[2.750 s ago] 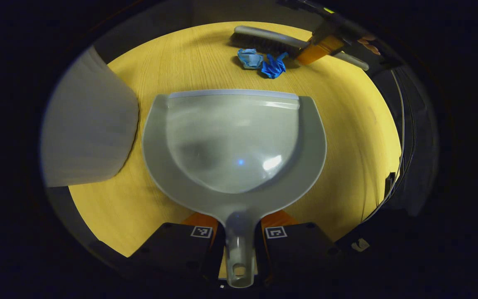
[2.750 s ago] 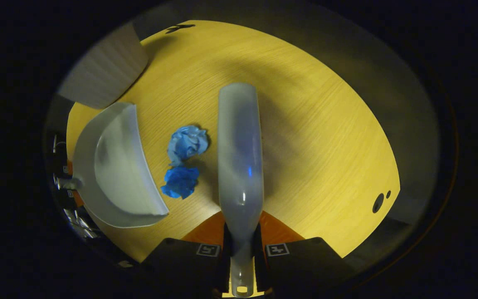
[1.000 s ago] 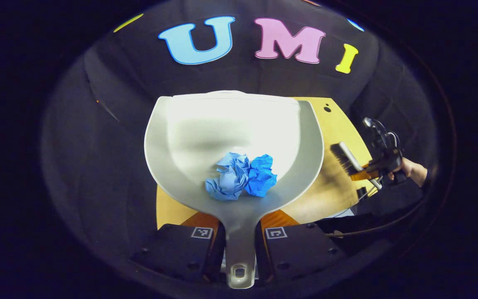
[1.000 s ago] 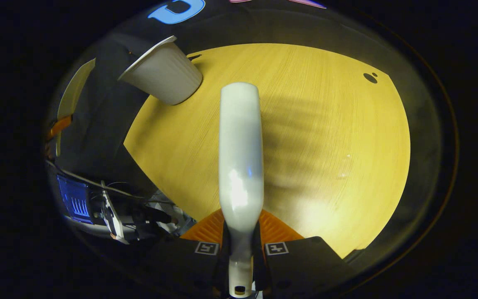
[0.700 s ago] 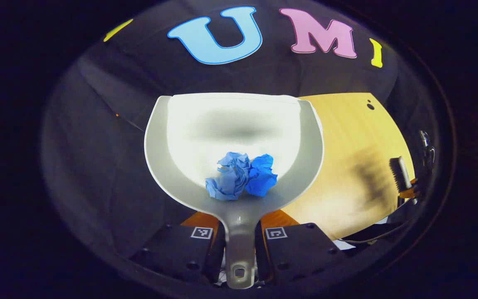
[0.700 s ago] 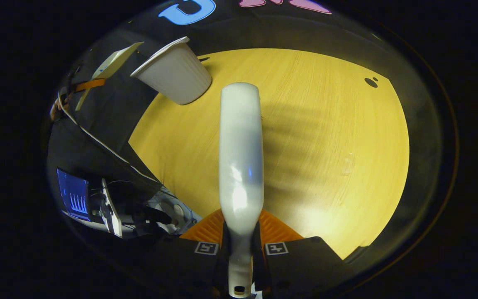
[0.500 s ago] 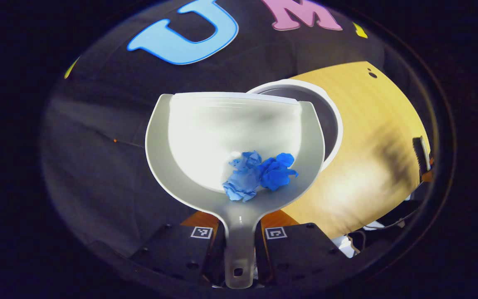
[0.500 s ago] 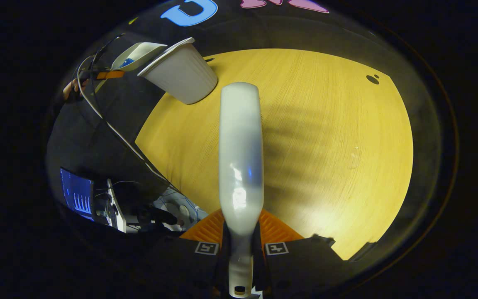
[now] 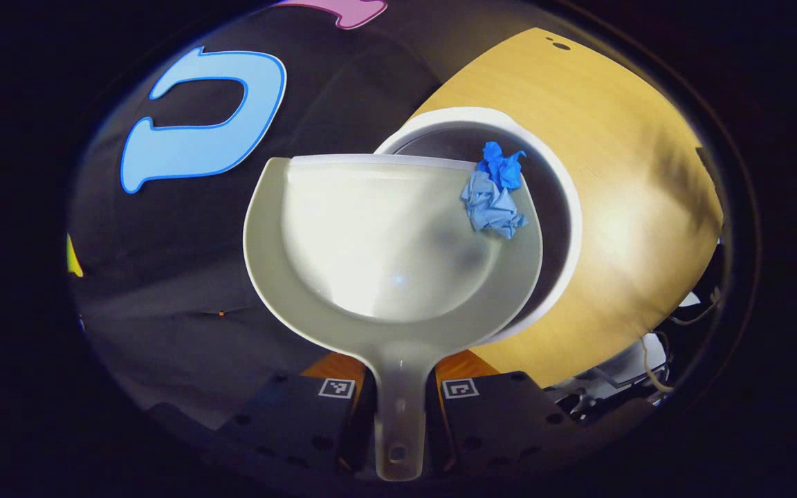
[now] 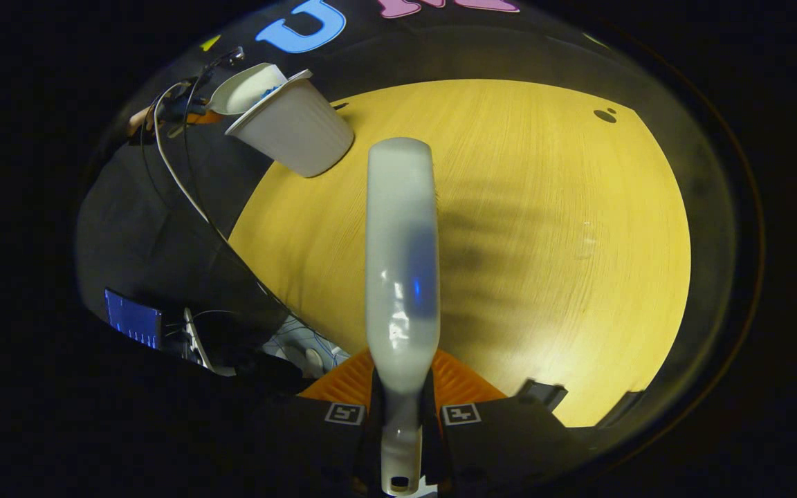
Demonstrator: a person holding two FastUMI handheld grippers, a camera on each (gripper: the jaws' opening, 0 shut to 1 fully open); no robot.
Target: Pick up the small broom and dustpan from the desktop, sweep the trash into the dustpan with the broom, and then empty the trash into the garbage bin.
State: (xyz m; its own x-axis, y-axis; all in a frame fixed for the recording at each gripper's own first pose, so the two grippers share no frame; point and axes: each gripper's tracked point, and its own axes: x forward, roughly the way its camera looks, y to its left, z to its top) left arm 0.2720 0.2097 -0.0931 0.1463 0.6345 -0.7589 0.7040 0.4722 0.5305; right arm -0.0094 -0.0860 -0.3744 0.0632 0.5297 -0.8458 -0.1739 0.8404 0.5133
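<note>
My left gripper (image 9: pixel 399 394) is shut on the handle of the grey dustpan (image 9: pixel 371 256), which is tipped over the white garbage bin (image 9: pixel 564 207). Two crumpled blue paper wads (image 9: pixel 495 194) sit at the pan's front right corner, sliding over its lip above the bin's dark opening. My right gripper (image 10: pixel 401 408) is shut on the handle of the small broom (image 10: pixel 401 249), whose grey back points away over the yellow table (image 10: pixel 564 228). In the right gripper view the dustpan (image 10: pixel 243 88) leans on the bin (image 10: pixel 295 131) at the far left, held by a hand (image 10: pixel 137 121).
The bin stands at the table's back left corner, close to the black cloth wall. Cables (image 10: pixel 177 180) and a lit screen (image 10: pixel 134 319) lie off the table's left edge. Two small dark holes (image 10: pixel 605 115) mark the table's far right.
The dustpan has swung over the bin and tilted. The blue wads have slid from the pan's back near the handle to its front right corner. The broom has barely moved.
</note>
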